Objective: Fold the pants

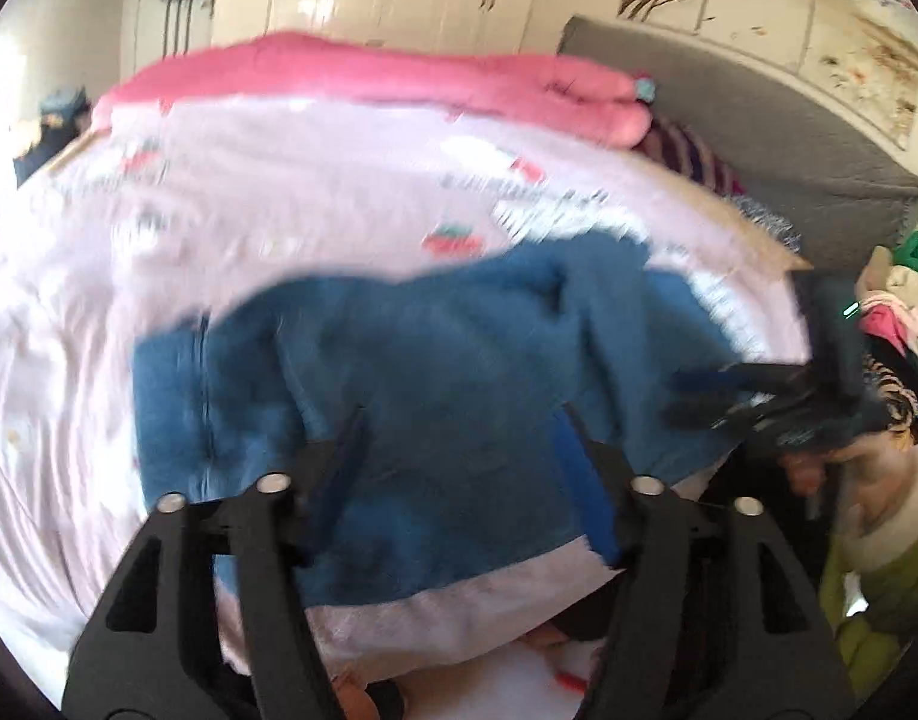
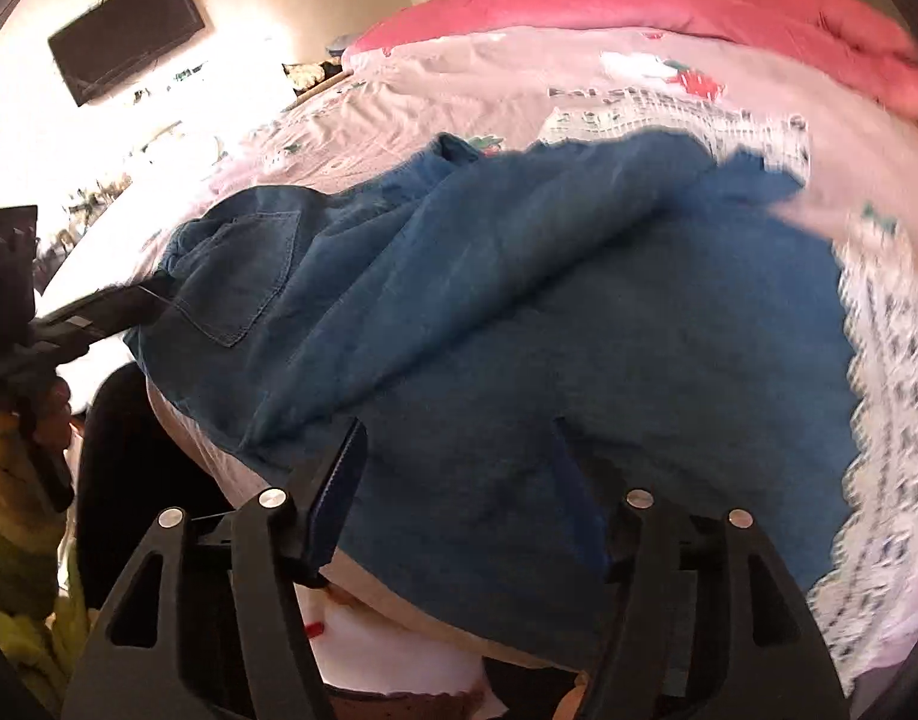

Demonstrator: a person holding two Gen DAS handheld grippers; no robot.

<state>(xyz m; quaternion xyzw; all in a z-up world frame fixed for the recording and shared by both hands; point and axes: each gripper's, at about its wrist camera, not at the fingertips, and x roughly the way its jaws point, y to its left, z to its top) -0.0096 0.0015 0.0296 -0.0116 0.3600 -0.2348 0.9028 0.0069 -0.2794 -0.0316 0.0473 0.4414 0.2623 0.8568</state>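
Blue denim pants (image 1: 435,372) lie rumpled on the pink printed bed sheet (image 1: 219,192), near the bed's front edge. In the right wrist view the pants (image 2: 549,312) show a back pocket at the left and a thick fold across the middle. My left gripper (image 1: 465,420) is open, its fingers spread just above the denim. My right gripper (image 2: 459,429) is open too, fingers wide over the cloth. The right gripper also shows in the left wrist view (image 1: 699,396) at the pants' right edge. The left gripper shows in the right wrist view (image 2: 153,297) at the waistband end.
A pink quilt (image 1: 399,78) lies along the far side of the bed. A grey headboard (image 1: 759,138) stands at the right, with a pile of clothes (image 1: 903,312) beside it. Wardrobes line the far wall. A black screen (image 2: 129,42) hangs on the left wall.
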